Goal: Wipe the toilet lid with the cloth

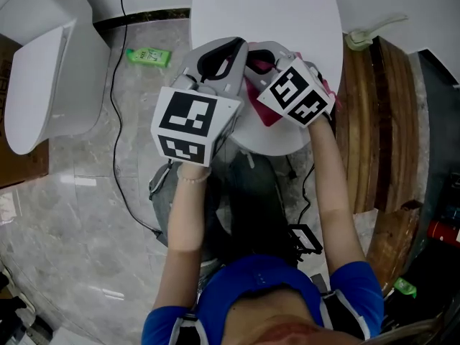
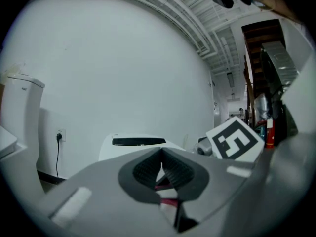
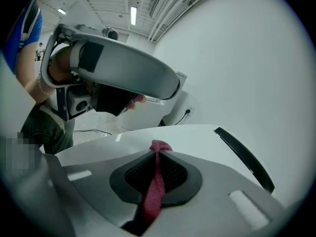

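Crimson woven cloth [image 3: 154, 191] pinched in right claw [image 3: 158, 152] — left claw [image 2: 160, 154] closed, tips together. White oval toilet lid [image 1: 287, 20], upper centre, judged mid-wipe — cloth to be pressed flat next.

Left marker cube [image 1: 188, 124]: black-and-white square codes; no letters or digits.
Right marker cube [image 1: 296, 92]: black-and-white square codes; no letters or digits.
Green bottle [image 1: 148, 56]: printed label, too small to read.
Toilet tank [image 2: 22, 85]: small dark mark, illegible.
Legible text: none.
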Tool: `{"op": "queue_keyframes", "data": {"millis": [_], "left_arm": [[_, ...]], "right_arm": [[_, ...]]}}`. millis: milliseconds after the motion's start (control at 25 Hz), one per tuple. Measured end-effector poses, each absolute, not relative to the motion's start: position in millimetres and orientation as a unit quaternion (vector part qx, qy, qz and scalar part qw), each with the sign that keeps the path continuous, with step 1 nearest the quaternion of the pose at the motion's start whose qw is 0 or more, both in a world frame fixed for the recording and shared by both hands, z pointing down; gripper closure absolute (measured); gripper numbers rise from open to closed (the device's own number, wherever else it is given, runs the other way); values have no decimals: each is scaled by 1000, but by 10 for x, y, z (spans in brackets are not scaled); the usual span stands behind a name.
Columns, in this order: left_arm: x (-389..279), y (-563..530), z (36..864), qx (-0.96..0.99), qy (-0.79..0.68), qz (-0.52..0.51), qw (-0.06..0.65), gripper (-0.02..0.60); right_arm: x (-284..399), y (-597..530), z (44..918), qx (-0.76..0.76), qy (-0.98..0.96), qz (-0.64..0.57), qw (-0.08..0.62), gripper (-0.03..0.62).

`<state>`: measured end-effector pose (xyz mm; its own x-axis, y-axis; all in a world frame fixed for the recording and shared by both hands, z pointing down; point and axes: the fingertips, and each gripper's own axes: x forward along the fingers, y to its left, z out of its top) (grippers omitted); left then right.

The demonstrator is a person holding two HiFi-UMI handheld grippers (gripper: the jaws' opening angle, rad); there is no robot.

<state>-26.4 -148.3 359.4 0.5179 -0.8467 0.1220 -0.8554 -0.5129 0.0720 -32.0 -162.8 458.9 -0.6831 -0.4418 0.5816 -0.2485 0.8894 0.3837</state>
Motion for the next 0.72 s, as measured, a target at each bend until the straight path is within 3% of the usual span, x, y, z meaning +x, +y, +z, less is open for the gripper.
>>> {"op": "queue_keyframes", "data": {"millis": [720], "left_arm": [[-110, -1300, 3575, 864, -498, 51, 48, 580]], "right_arm": [[93, -963, 4678, 178, -912, -141, 343, 577]]}}
